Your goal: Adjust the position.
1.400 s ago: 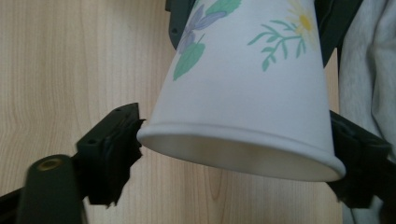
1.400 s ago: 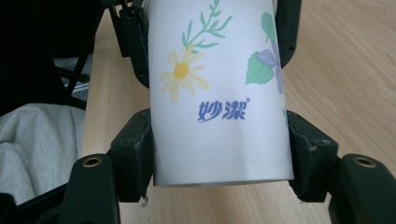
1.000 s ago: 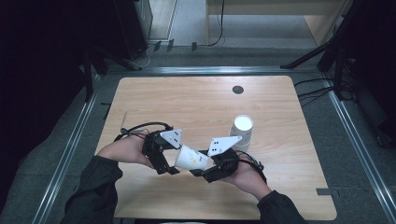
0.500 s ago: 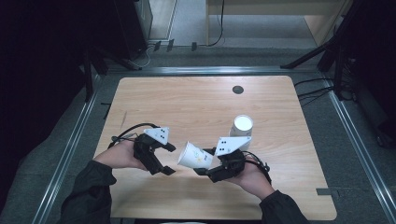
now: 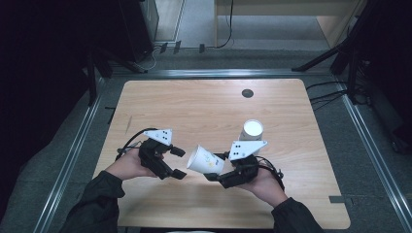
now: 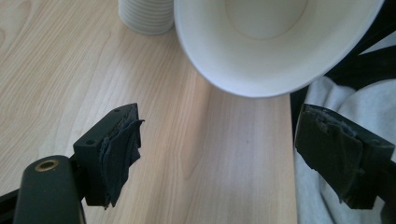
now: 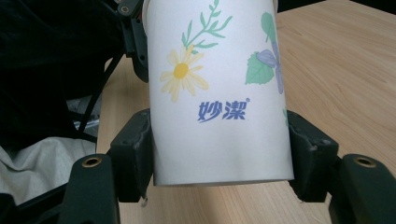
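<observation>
One white paper cup with flower print is clamped by the right gripper, mouth toward the open, empty left gripper; it should be kept level and set down beside the white cup stack.

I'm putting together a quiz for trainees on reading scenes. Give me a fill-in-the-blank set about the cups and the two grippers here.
1. The paper cup is clamped between the fingers of the ____ gripper.
2. The left gripper stands ____, with nothing between its fingers.
3. The held cup's mouth faces the ____ gripper.
4. The stack of cups stands ____ on the table.

Missing words: right; open; left; upright
</observation>
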`<control>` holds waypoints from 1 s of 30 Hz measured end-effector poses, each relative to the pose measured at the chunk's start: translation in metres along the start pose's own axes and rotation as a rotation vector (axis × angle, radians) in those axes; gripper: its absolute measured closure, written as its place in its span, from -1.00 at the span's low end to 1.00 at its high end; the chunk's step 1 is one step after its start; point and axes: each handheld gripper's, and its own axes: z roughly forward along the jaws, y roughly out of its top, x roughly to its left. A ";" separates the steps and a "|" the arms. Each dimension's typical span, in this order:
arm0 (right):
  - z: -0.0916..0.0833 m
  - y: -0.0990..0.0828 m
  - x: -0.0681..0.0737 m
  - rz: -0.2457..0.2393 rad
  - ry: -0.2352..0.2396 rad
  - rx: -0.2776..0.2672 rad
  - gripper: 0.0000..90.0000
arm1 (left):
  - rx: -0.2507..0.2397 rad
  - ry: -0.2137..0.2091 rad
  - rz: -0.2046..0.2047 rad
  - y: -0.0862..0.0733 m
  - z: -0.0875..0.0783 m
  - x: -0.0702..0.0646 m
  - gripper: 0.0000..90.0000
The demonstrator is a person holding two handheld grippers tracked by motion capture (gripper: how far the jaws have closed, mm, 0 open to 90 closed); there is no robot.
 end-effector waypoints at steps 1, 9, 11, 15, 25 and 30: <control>0.000 0.000 0.000 0.002 0.002 -0.001 -0.23 | -0.020 -0.005 0.006 0.001 -0.001 0.000 -0.67; 0.002 0.000 0.000 0.005 0.013 -0.011 -0.23 | -0.038 -0.027 0.028 0.007 0.003 -0.001 -0.67; 0.002 0.000 0.000 0.010 0.020 -0.013 -0.23 | -0.043 -0.033 0.028 0.008 0.004 -0.001 -0.67; 0.004 -0.001 0.000 0.007 0.028 -0.014 -0.23 | -0.069 -0.045 0.027 0.010 0.006 -0.002 -0.67; 0.010 -0.002 0.000 0.015 0.047 -0.011 -0.23 | -0.105 -0.080 0.029 0.015 0.008 -0.002 -0.66; 0.011 -0.002 -0.001 0.021 0.058 -0.020 -0.23 | -0.123 -0.094 0.033 0.017 0.010 -0.004 -0.64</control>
